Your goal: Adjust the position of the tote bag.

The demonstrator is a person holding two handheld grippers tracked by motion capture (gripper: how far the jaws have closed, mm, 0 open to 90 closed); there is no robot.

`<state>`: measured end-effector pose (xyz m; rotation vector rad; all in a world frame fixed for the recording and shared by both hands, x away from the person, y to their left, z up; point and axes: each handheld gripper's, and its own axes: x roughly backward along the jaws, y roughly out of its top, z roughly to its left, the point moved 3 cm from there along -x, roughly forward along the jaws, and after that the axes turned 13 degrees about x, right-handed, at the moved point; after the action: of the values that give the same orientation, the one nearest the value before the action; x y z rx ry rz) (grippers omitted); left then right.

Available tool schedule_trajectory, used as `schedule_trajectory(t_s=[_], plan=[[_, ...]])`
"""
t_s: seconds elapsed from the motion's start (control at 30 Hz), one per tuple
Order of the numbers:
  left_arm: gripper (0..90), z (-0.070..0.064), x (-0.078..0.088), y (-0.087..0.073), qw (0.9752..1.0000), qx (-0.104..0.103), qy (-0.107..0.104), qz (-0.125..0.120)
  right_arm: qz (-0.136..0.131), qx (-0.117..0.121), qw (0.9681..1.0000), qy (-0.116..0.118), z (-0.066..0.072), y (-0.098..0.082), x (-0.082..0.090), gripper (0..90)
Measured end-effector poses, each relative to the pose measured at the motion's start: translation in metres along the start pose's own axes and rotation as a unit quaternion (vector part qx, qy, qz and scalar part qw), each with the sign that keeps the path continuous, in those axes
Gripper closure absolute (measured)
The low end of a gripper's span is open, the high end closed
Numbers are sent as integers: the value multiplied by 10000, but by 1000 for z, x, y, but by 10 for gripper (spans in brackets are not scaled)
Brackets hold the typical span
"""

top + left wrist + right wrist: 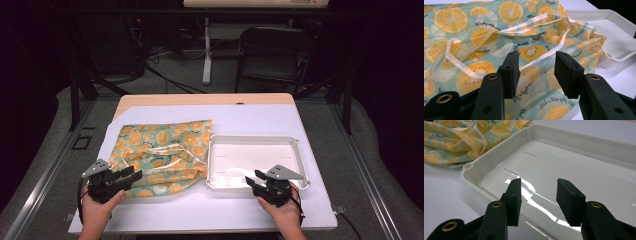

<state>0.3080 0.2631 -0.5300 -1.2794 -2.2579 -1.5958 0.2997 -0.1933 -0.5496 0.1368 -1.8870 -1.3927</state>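
Left gripper view put my left gripper (536, 75), jaws wide and empty, over the thin citrus-print fabric bag (499, 37) lying left of the white plastic tray (300, 150). I judged it light, limp and slippery, best pinched at its pale strap (461, 65). My right gripper (539, 200) gaped empty above the tray.
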Motion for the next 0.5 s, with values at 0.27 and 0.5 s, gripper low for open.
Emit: schedule_trajectory(t_s=[0.27,0.5], plan=[[553,-1,1,0,10000,21,3,-28,-1,12,10000,-6,1,1,0,550],[555,-2,2,1,10000,-7,-2,-11,2,42,10000,-3,0,1,0,550]])
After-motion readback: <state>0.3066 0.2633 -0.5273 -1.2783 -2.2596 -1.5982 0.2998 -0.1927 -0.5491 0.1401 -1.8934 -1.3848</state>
